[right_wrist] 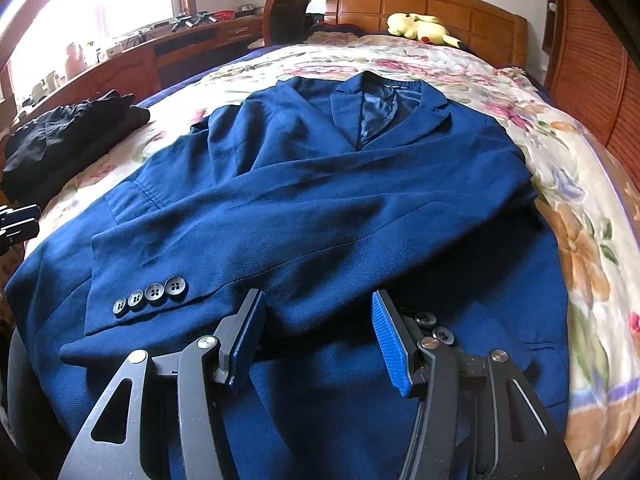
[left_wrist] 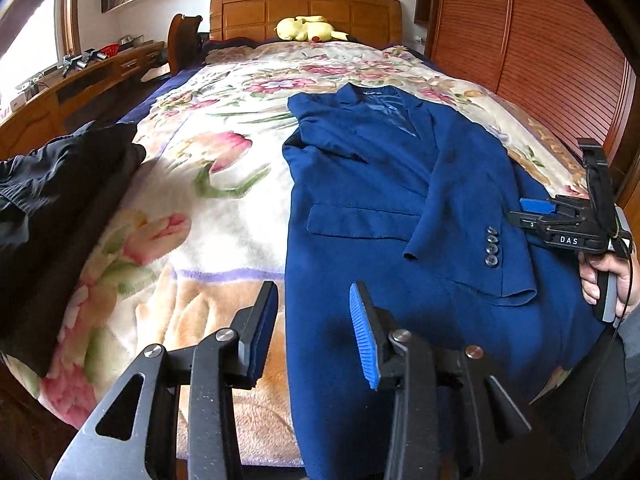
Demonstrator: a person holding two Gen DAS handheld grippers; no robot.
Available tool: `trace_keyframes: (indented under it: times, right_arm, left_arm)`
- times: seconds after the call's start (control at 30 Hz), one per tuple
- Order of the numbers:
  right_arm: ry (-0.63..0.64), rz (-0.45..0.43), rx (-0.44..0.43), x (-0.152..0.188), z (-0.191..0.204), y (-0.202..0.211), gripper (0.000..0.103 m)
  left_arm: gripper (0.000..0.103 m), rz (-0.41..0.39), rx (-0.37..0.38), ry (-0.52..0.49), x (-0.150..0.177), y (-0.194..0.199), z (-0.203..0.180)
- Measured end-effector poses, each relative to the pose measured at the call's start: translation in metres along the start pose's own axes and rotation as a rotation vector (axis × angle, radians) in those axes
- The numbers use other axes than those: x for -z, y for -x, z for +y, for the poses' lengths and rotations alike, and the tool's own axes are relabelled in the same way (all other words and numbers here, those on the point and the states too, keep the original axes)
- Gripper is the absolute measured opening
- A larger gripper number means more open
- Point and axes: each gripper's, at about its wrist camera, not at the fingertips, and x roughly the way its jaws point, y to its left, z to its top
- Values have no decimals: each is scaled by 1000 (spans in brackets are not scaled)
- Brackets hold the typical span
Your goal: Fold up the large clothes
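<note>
A dark blue suit jacket (left_wrist: 380, 184) (right_wrist: 320, 184) lies face up on the floral blanket, collar toward the headboard. Both sleeves are folded across its front. One cuff with several grey buttons (left_wrist: 492, 248) (right_wrist: 152, 294) lies on top. My left gripper (left_wrist: 314, 292) is open over the jacket's left edge near the hem, with nothing between its pads. It also shows at the left edge of the right wrist view (right_wrist: 20, 220). My right gripper (right_wrist: 318, 300) (left_wrist: 524, 213), held by a hand (left_wrist: 608, 276), is open just above the jacket's right side, gripping nothing.
A folded black garment (left_wrist: 52, 200) (right_wrist: 72, 132) sits at the bed's left edge. A yellow plush toy (left_wrist: 308, 28) (right_wrist: 420, 26) rests against the wooden headboard (left_wrist: 304, 8). A cluttered desk (right_wrist: 132, 56) runs along the left, and a slatted wardrobe (left_wrist: 540, 52) stands on the right.
</note>
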Motion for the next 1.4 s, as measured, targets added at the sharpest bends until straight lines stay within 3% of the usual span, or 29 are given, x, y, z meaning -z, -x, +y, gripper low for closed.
trace_keyframes:
  times: [0.3, 0.53, 0.8, 1.03, 1.4]
  right_arm:
    - [7, 0, 15, 0, 1, 2, 56]
    - [17, 5, 76, 18, -7, 23, 56]
    - [-23, 7, 120, 63, -25, 80, 56]
    - [-75, 44, 237, 111, -41, 130, 56]
    - [-141, 73, 227, 129, -46, 143, 56]
  left_arm:
    - [39, 17, 0, -12, 9, -1, 3]
    - [39, 28, 23, -29, 16, -1, 1]
    - [39, 37, 58, -44, 29, -4, 1]
    - [39, 33, 70, -31, 36, 0, 4]
    - [39, 57, 79, -15, 48, 4, 6]
